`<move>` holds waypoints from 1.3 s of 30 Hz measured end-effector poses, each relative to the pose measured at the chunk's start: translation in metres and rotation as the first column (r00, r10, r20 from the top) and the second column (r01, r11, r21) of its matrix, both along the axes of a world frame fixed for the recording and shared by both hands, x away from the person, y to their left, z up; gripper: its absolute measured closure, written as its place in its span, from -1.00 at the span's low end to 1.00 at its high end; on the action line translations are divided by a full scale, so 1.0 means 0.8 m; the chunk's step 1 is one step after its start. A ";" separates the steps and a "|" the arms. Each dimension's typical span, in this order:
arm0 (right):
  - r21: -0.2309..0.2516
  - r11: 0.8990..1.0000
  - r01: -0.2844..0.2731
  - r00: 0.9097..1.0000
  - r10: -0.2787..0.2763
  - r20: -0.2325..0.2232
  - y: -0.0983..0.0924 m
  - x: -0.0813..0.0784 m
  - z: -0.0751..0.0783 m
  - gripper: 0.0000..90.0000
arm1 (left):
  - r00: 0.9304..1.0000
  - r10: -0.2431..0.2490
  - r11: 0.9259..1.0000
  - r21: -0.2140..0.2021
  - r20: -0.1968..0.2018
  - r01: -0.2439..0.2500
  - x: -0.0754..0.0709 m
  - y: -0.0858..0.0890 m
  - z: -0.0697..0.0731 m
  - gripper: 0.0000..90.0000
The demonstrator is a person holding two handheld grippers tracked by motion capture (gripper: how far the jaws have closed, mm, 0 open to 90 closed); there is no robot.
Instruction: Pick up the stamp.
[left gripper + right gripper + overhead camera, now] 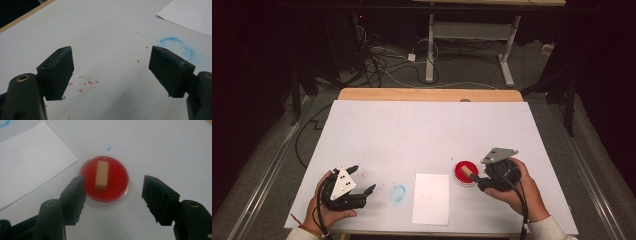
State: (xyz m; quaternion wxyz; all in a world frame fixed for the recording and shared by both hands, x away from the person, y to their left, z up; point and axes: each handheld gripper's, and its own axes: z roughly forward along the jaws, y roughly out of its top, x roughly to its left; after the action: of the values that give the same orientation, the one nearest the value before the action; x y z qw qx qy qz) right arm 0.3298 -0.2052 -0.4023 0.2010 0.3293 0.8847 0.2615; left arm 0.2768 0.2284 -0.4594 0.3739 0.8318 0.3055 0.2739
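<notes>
I hold my right gripper (pixel 113 195) just short of the red dish (pixel 117 183), its jaws partly open with nothing between the pads; the pads stand to either side of the dish's near rim without touching it. The dish is round and shallow, full of red ink or paint, and a small tan wooden block (pixel 102 174) stands in the middle of it, long side pointing away from me. Seen from above, my right gripper (pixel 477 176) sits just to the right of the dish (pixel 458 176), its tips level with the block (pixel 466 171), and my right hand (pixel 517 192) wraps the body behind it. Immediately left of the dish lies a white sheet of paper (pixel 431 199), and farther left of that a smudged blue ring (pixel 397 193) marks the white table cover (pixel 422 130). My left gripper (pixel 362 180) rests well to the left of the dish, past the blue ring, jaws spread wide and empty. Between its pads (pixel 58 72) I see only bare cover flecked with small red specks (pixel 87 82), with the blue ring (pixel 177 46) just beyond the right-hand pad.
</notes>
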 end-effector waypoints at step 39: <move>-0.106 0.994 -0.035 0.985 0.016 -0.173 0.042 0.048 -0.038 0.70 | 0.999 -0.025 0.999 0.024 -0.040 0.026 0.001 -0.004 -0.005 -0.57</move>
State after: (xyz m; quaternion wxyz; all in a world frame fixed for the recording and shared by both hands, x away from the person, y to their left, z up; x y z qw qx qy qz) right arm 0.3678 -0.1717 -0.4327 0.1381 0.3277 0.9159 0.1859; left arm 0.2777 0.2253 -0.4633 0.3609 0.8455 0.2987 0.2561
